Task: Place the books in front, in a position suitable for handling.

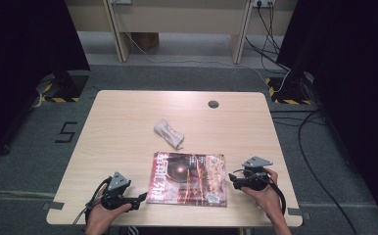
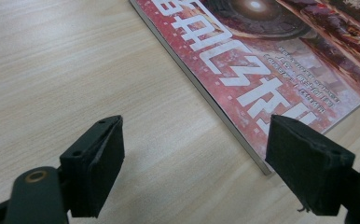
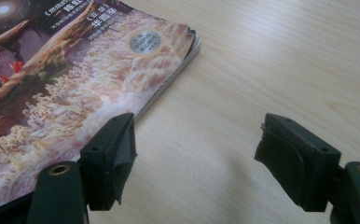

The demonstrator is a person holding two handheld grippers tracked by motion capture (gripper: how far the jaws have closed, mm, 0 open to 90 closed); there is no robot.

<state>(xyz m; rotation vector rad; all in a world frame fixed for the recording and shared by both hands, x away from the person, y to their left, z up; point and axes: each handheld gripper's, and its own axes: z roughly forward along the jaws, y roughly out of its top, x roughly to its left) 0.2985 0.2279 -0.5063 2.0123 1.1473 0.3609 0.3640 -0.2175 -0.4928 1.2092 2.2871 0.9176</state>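
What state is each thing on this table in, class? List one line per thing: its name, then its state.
Magazine: closed, lying flat, cover up.
Cloth: crumpled, lying loose behind the magazine.
Left gripper: open, holding nothing, at the magazine's left edge.
Right gripper: open, holding nothing, at the magazine's right edge.
Table: level.

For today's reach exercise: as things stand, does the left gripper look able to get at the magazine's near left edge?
Probably yes. The left gripper sits beside the magazine, jaws open and pointed at its edge, with bare table between them. The crumpled cloth lies farther back, out of the way.
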